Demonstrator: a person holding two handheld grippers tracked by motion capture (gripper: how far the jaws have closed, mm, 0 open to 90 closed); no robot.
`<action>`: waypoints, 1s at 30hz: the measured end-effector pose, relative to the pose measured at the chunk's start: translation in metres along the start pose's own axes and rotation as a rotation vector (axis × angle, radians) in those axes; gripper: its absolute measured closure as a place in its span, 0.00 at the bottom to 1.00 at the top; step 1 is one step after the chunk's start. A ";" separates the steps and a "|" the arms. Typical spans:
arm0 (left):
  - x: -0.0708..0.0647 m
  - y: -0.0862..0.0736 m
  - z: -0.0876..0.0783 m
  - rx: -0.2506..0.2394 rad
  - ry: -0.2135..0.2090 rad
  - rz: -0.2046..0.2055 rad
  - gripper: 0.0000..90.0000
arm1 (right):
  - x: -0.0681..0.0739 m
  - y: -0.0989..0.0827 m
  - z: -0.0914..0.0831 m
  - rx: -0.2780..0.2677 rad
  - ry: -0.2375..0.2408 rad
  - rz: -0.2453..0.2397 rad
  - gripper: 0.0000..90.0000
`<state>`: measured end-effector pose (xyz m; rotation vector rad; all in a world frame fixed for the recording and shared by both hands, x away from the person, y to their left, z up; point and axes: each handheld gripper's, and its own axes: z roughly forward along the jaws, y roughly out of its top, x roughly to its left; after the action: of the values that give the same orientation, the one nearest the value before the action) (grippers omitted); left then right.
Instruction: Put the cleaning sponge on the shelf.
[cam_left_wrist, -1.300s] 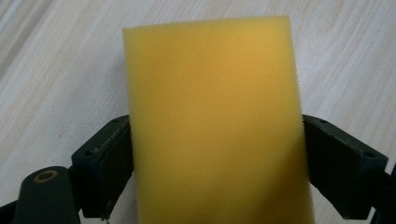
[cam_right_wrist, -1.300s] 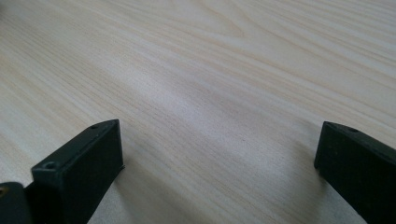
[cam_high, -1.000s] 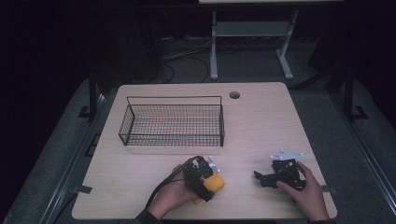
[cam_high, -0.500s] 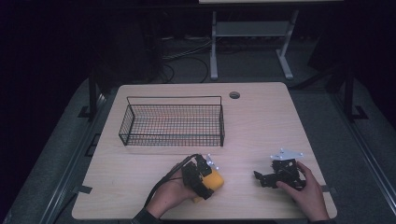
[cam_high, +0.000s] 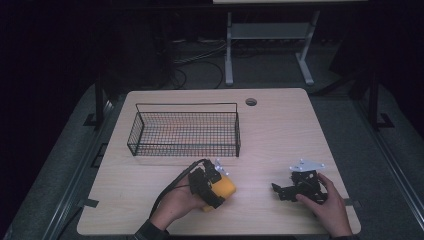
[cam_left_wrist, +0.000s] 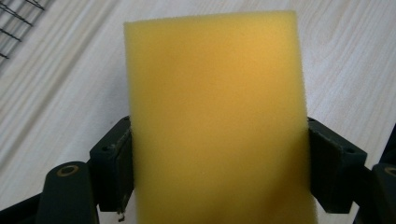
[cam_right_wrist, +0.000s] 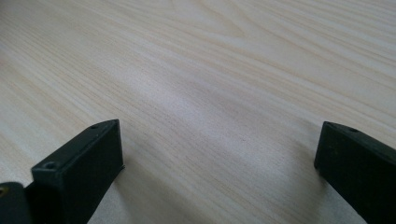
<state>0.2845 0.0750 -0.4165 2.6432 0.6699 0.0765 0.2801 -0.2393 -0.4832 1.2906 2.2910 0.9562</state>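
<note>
- A person sits at a pale wooden table with a hand-held gripper in each hand.
- The left gripper pinches a yellow sponge across its width; in the left gripper view both black pads press the sponge's sides.
- The sponge sits just in front of the black wire basket, near the basket's right front corner, and appears lifted slightly clear of the tabletop.
- The right gripper rests well to the right of the basket, jaws spread wide with nothing between them; bare wood shows between them in the right gripper view.
- Judged step: the sponge is gripped and the carry toward the basket is starting.
- The next move probably calls for raising the sponge above the basket's near rim, moving it over the mesh floor, then spreading the jaws to drop it.
- No brand, label or readable writing appears on the sponge, basket, table or grippers.
</note>
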 end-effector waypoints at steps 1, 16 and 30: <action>0.001 0.000 -0.002 -0.002 0.000 0.002 0.25 | 0.000 0.000 0.000 0.000 0.000 0.000 0.00; 0.019 0.002 -0.025 -0.012 0.013 -0.025 0.25 | 0.000 0.000 0.000 0.000 0.000 0.000 0.00; 0.039 0.008 -0.046 -0.015 0.039 -0.039 0.25 | 0.000 0.000 0.000 0.000 0.002 0.002 0.00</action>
<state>0.3156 0.1042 -0.3727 2.6190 0.7301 0.1212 0.2800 -0.2392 -0.4830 1.2926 2.2920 0.9582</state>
